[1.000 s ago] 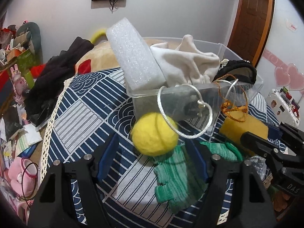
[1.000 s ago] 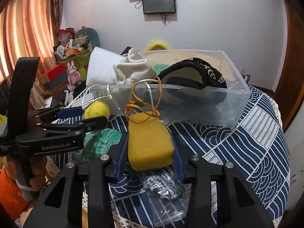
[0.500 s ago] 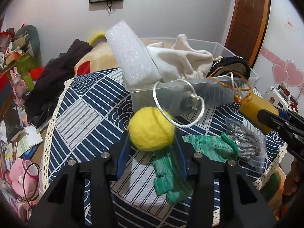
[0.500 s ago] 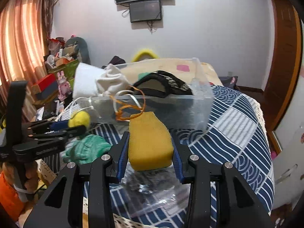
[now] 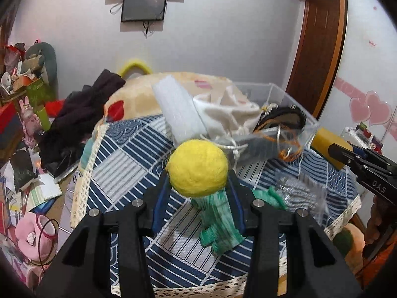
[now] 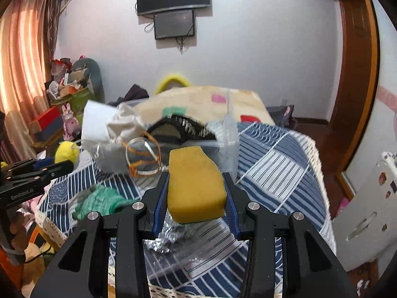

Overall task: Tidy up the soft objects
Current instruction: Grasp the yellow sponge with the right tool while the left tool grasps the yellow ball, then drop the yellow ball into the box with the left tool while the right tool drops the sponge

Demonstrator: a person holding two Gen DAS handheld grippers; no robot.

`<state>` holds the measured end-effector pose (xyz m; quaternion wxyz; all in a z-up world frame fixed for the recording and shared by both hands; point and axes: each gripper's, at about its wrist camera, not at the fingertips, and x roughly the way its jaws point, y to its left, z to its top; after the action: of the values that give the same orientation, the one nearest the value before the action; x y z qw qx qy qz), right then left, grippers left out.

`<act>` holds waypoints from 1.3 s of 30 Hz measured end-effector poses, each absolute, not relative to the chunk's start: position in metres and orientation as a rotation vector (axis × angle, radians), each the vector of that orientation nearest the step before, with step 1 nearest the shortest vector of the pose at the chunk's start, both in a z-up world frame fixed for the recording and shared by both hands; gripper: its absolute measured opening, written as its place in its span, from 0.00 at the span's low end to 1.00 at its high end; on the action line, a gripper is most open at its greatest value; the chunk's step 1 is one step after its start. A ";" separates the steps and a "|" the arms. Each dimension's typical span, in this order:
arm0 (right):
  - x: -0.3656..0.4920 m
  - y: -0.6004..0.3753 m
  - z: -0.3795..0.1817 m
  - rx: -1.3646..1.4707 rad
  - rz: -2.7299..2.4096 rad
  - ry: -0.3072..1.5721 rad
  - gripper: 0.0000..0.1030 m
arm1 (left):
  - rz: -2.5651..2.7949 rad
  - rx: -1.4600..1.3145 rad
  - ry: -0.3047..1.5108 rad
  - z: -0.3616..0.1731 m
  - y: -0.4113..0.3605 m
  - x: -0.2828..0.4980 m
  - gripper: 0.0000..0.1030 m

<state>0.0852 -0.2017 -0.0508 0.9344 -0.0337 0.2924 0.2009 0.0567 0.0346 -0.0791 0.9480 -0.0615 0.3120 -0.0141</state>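
Left wrist view, nearest first: the left gripper (image 5: 197,186) is clamped on a round yellow felt ball (image 5: 197,168), which fills the gap between its blue-padded fingers (image 5: 158,206) and sits raised off the blue-and-white patterned tablecloth (image 5: 119,173). Just beyond, at about 5 o'clock from the ball, a green knitted glove (image 5: 219,219) lies flat on the cloth, and a crinkled silver pack in clear plastic (image 5: 297,193) lies at 3 o'clock.

Right wrist view: the right gripper (image 6: 196,196) is squeezed on a yellow rectangular sponge (image 6: 196,183), its long axis running forward along the fingers, toward 12 o'clock.

Farther off, the clear plastic storage box (image 6: 228,134) stands straight ahead of the sponge at 12 o'clock and near it; from the ball it lies at about 1 o'clock, a little farther. It already holds a white foam block (image 5: 177,109), a cream cloth (image 5: 225,110), a black beaded headband (image 6: 183,126) and a tangle of orange cord and silver ring (image 6: 144,156) hanging over the front wall.

The right hand looks nearer the rim, so I judge the sponge goes in first: forward and over the near wall, clear of the hanging cord.
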 end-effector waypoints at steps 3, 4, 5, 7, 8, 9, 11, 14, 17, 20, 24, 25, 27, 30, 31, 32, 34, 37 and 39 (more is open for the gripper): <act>0.085 -0.203 -0.039 -0.068 0.395 0.561 0.36 | -0.030 -0.123 0.608 -0.068 0.035 0.055 0.43; 0.085 -0.203 -0.035 -0.064 0.394 0.550 0.36 | -0.028 -0.118 0.598 -0.064 0.035 0.055 0.43; 0.087 -0.204 -0.033 -0.061 0.392 0.542 0.36 | -0.027 -0.113 0.588 -0.060 0.035 0.056 0.43; 0.089 -0.205 -0.024 -0.053 0.390 0.516 0.36 | -0.029 -0.110 0.575 -0.054 0.035 0.058 0.43; 0.090 -0.204 -0.020 -0.050 0.390 0.504 0.36 | -0.033 -0.110 0.566 -0.050 0.036 0.061 0.43; 0.092 -0.203 -0.015 -0.051 0.388 0.488 0.36 | -0.038 -0.110 0.559 -0.047 0.036 0.062 0.43; 0.095 -0.202 -0.009 -0.055 0.388 0.467 0.36 | -0.047 -0.107 0.542 -0.040 0.034 0.067 0.43; 0.101 -0.196 -0.002 -0.065 0.390 0.433 0.36 | -0.052 -0.096 0.526 -0.034 0.030 0.077 0.43; 0.110 -0.189 0.001 -0.072 0.396 0.421 0.36 | -0.071 -0.098 0.523 -0.030 0.025 0.090 0.43; 0.122 -0.184 0.000 -0.069 0.397 0.418 0.36 | -0.085 -0.104 0.530 -0.029 0.018 0.104 0.43; 0.138 -0.179 -0.001 -0.050 0.405 0.432 0.36 | -0.108 -0.107 0.547 -0.032 0.008 0.123 0.43; 0.140 -0.177 -0.002 -0.049 0.409 0.435 0.36 | -0.110 -0.106 0.555 -0.034 0.005 0.129 0.43; 0.145 -0.172 -0.004 -0.045 0.425 0.447 0.36 | -0.106 -0.100 0.565 -0.037 0.003 0.138 0.43; 0.150 -0.159 -0.009 -0.055 0.453 0.467 0.36 | -0.082 -0.091 0.591 -0.046 0.003 0.153 0.43; 0.152 -0.156 -0.011 -0.062 0.458 0.473 0.36 | -0.072 -0.088 0.599 -0.050 0.004 0.158 0.43; 0.153 -0.152 -0.013 -0.069 0.462 0.479 0.36 | -0.062 -0.086 0.608 -0.053 0.004 0.162 0.43; 0.156 -0.143 -0.019 -0.081 0.483 0.503 0.36 | -0.054 -0.089 0.626 -0.060 0.006 0.169 0.43; 0.164 -0.135 -0.026 -0.100 0.501 0.538 0.36 | -0.048 -0.071 0.625 -0.064 0.005 0.171 0.42; 0.168 -0.130 -0.031 -0.114 0.505 0.559 0.36 | -0.042 -0.038 0.621 -0.066 0.000 0.171 0.42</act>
<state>0.1684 -0.1301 -0.0315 0.9283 -0.0556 0.2726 0.2466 0.1705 0.0001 -0.0656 0.9518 -0.0188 0.3055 -0.0205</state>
